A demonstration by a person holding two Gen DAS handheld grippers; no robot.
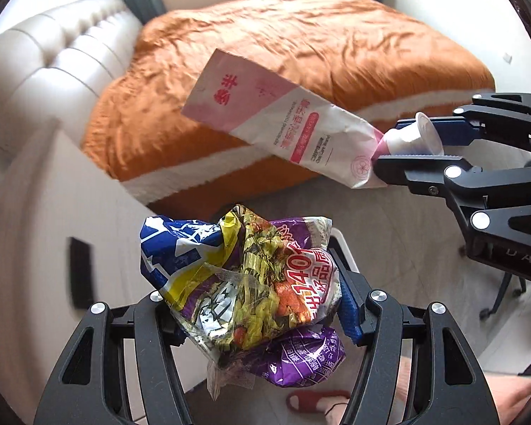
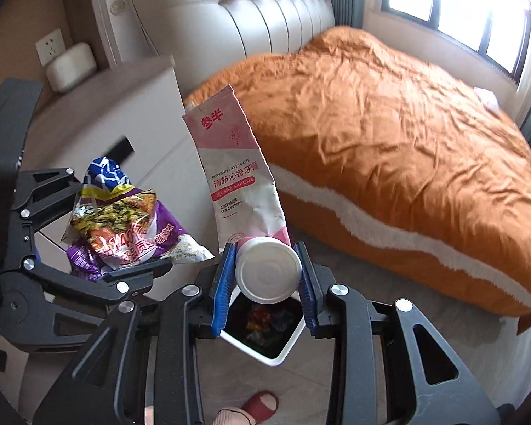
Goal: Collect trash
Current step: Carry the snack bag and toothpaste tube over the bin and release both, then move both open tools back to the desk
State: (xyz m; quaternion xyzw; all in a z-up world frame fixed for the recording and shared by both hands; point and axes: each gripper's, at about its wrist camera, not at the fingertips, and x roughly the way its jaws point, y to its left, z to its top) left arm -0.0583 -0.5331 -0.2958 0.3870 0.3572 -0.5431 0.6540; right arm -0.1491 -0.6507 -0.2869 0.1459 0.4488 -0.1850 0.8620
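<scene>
My left gripper (image 1: 251, 304) is shut on a crumpled bundle of snack wrappers (image 1: 240, 279), purple, blue and yellow, held in the air. It also shows at the left of the right wrist view (image 2: 124, 226). My right gripper (image 2: 267, 276) is shut on the white cap end of a pink and white toothpaste tube (image 2: 240, 180), which sticks up and away from the fingers. The tube also shows in the left wrist view (image 1: 279, 124), held by the right gripper (image 1: 407, 141). A white bin with a black liner (image 2: 286, 349) holding colourful trash sits on the floor directly below the right gripper.
A bed with an orange cover (image 2: 389, 134) fills the right side. A padded cream headboard (image 2: 265, 7) and a white bedside cabinet (image 2: 131, 113) stand behind. A foot in a red slipper (image 2: 260, 403) is on the floor near the bin.
</scene>
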